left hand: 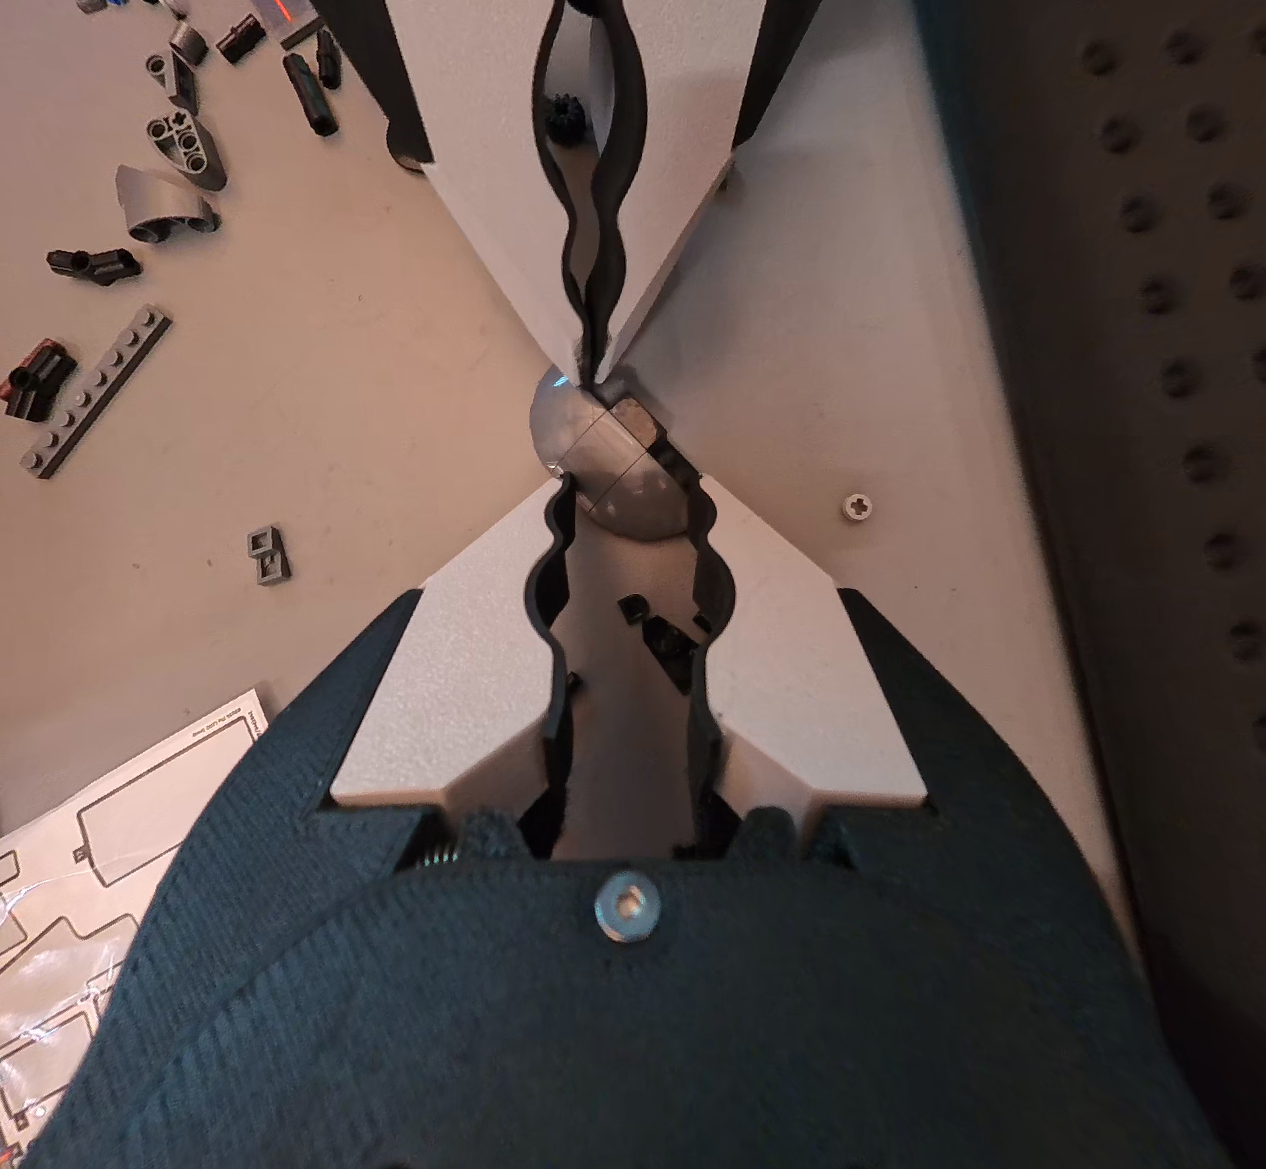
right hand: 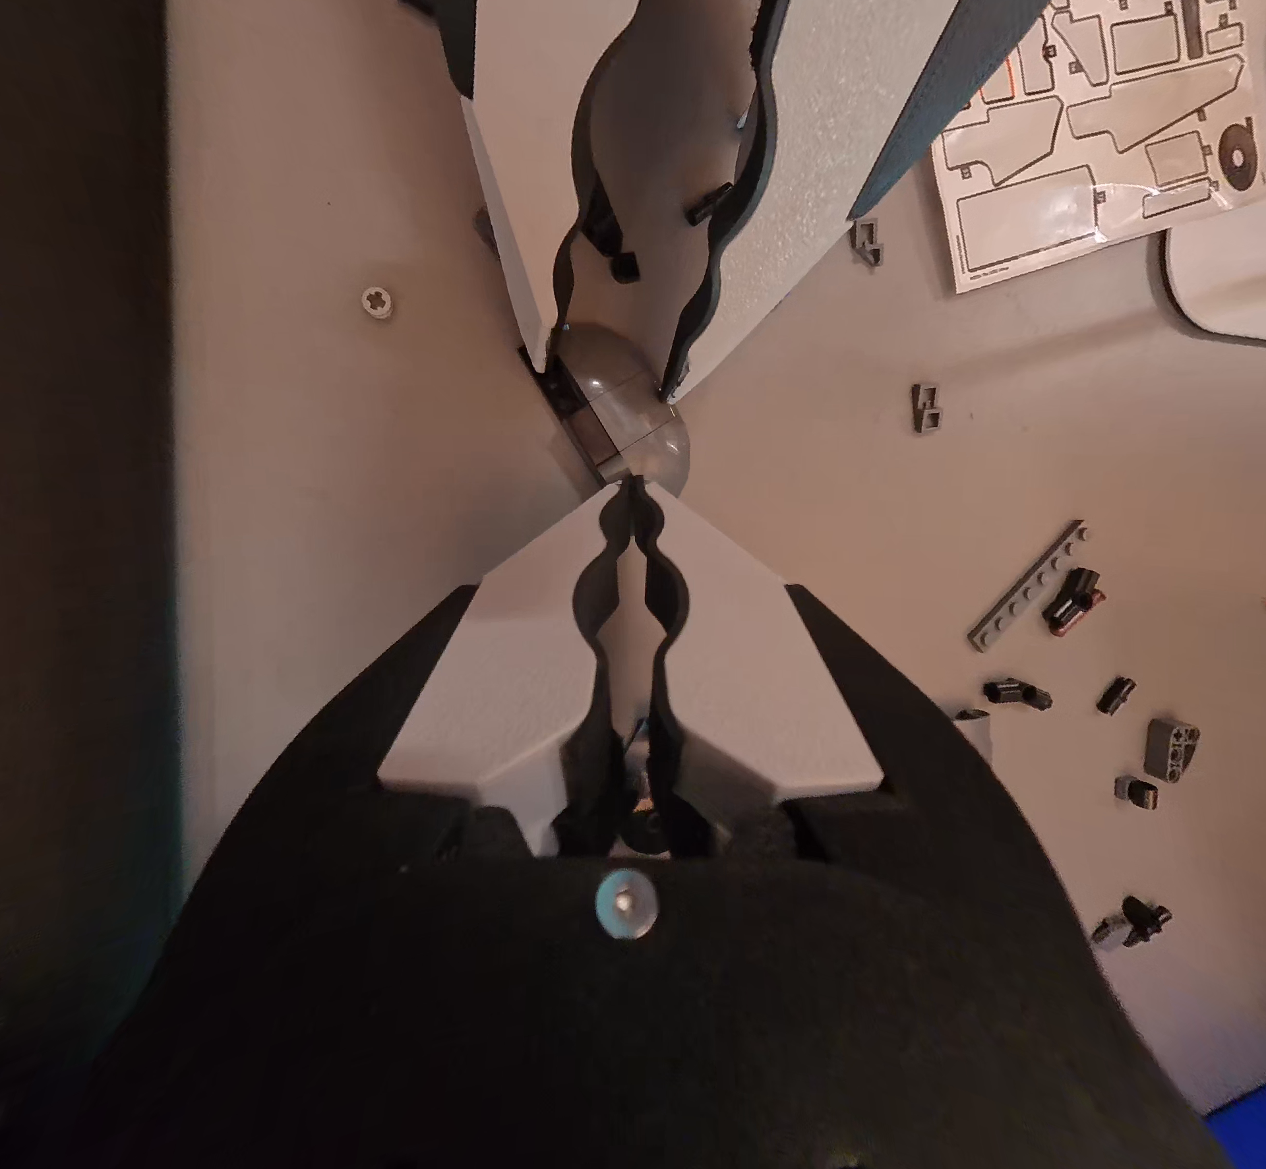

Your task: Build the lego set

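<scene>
Dark printed body of the left hand-held gripper (left hand: 634,492) filled the foreground of its wrist view, a bolt at its centre. Its fingers stood apart at the tips and clasped the grey sub-assembly (left hand: 603,458) between them, on its rounded end. Facing it, the right hand-held gripper (right hand: 627,484) had its fingertips pressed nearly together, pinching at the clear dome end of the same sub-assembly (right hand: 620,410). I could not tell whether a small separate part sat between those tips or only the dome's edge.

Sub-assembly position: held clear of the bench (left hand: 342,451) between the two grippers, well apart from the loose stock.

Loose stock on the bench: long grey plate (right hand: 1027,581), grey bracket (right hand: 925,408), white round piece (right hand: 379,302), several black pins, grey curved panels. Sticker sheet (right hand: 1096,129) lay at the bench edge.

Judgement: a mating step was in hand, with the left steadying the build and the right seating or adjusting a piece at the dome end.

Next move, as I judged it: a straight push along the shared axis, left grip firm so the rounded shell does not roll. The curved surfaces give poor purchase, so slip is the main risk. After seating, release the right and fetch the next part.
</scene>
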